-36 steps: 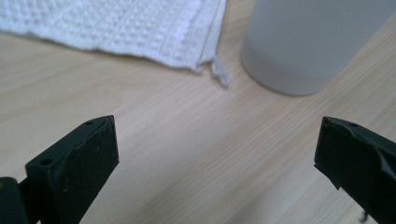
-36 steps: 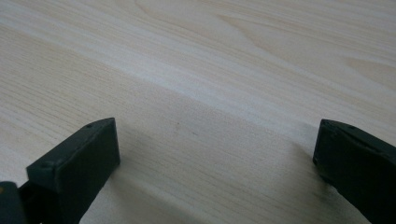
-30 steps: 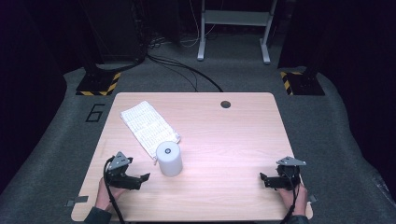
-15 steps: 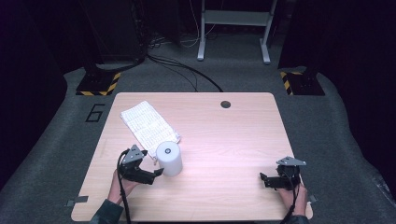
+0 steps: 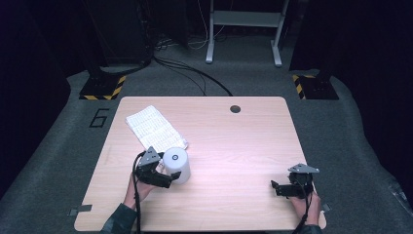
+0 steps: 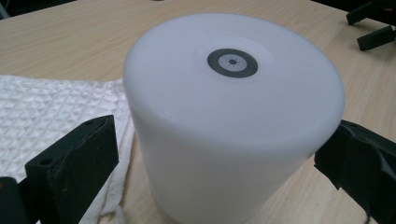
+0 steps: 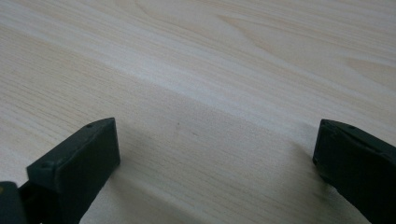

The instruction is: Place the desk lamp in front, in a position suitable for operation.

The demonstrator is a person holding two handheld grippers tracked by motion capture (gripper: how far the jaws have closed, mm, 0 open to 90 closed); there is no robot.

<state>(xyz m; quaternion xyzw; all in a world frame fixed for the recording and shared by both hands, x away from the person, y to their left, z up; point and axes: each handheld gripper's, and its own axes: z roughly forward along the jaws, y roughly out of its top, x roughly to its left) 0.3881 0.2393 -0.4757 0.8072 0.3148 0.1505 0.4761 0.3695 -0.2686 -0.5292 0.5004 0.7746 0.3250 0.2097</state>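
- The white cylinder [image 5: 176, 165] is standing upright on the wooden table [image 5: 234, 146], its base just beside the near edge of the white waffle cloth [image 5: 155, 128].
- The left gripper [image 6: 215, 154] is bracketing the cylinder, jaws spread wide on either side; contact cannot be told.
- The right gripper [image 5: 281, 187] is resting low over bare tabletop at the near right, well apart from the cylinder, its jaws standing apart with nothing between them.

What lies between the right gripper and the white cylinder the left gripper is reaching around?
Nothing: in the high view, only bare table separates the right gripper from the white cylinder.
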